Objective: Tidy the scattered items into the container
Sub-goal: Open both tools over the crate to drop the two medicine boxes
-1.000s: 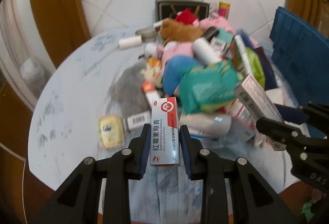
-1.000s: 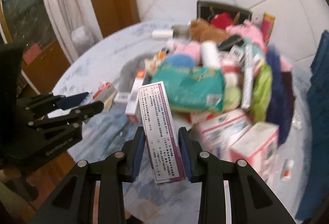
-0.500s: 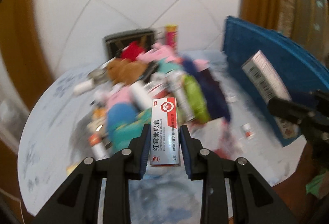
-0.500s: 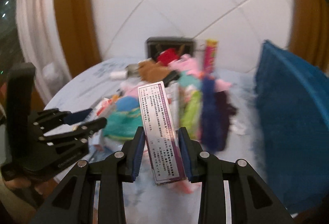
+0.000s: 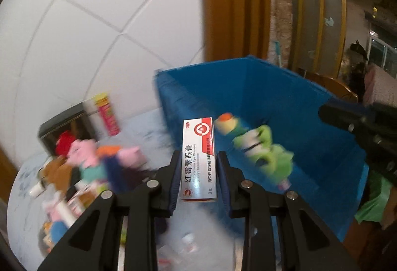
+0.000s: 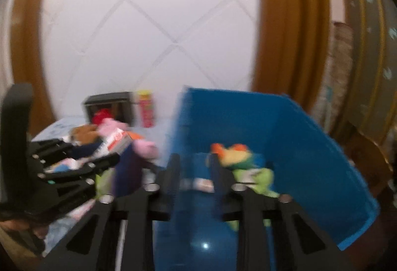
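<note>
carton point(image 5: 198, 159) is held upright, clamped between the jaws of the left gripper point(image 5: 198, 171), its red-and-white printed face turned to the camera. bin point(image 5: 285, 107), the blue container, is seen at about 2 o'clock from the carton in the left view, just beyond and to the right of it. a green plush point(image 5: 263, 151) and an orange-topped toy point(image 5: 227, 123) already lie inside. the pile point(image 5: 99, 161) of loose toys and packets is left on the table point(image 5: 146, 132) at 9 o'clock.

in the right view, the right gripper point(image 6: 193, 171) is seen over the bin's near side with its fingers apart; a small blurred strip shows in the gap beyond them, and it cannot be told whether anything is gripped. the other gripper appears at 9 o'clock there, with the carton in it.

the step in hand is judged to be the carry to the bin, with much of the pile not yet tidied. for the next move, the carton would need to be brought over the rim toward 2 o'clock, then the jaws parted so it drops clear of the wall. heavy blur makes finer placement uncertain.
</note>
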`<state>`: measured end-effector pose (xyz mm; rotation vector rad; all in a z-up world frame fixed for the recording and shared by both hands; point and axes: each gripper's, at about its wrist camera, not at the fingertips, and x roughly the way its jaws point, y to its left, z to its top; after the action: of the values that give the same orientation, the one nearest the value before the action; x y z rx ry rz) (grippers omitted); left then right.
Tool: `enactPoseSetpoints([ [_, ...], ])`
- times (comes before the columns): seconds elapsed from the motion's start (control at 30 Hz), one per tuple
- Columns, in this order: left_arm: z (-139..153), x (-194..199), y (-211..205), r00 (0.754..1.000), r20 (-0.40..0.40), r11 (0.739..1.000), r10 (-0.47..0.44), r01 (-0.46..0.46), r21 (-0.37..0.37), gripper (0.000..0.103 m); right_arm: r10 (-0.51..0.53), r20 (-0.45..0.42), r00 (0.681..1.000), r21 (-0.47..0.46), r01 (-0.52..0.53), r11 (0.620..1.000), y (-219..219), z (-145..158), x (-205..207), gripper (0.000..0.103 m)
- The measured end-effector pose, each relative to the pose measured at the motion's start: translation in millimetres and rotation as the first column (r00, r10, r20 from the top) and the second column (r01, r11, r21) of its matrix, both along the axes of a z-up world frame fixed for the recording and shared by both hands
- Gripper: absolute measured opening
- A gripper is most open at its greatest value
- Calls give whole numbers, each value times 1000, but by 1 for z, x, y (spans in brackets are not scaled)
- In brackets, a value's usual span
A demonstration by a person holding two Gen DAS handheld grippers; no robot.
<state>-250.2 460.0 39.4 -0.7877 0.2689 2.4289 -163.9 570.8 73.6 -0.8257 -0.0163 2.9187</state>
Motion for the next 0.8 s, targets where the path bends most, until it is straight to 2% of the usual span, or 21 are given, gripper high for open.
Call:
enactPoseSetpoints([
  [0.1,2,-12,58,1000,13,999,-13,13,-31,28,-35,24,999,-64,36,997,59,-1,-15,16],
  [0.23,-5,-24,90,1000,29,998,7,-5,-55,27,-21,66,998,-115,28,993,97,-17,-33,16],
  [0.37,-6,-28,70,997,34,997,68,-67,-36,27,36,73,997,-173,-23,985,108,-30,-37,17],
  [0.57,-1,-24,16,988,14,988,151,-151,-25,27,126,21,992,-215,-118,969,74,-27,-47,21],
  [0.67,2,-24,19,992,8,991,124,-124,-50,27,95,28,995,-218,-86,972,68,-30,-45,21],
  [0.8,-1,-20,45,998,42,997,40,-37,-62,27,8,64,998,-214,5,977,76,-40,-36,22],
])
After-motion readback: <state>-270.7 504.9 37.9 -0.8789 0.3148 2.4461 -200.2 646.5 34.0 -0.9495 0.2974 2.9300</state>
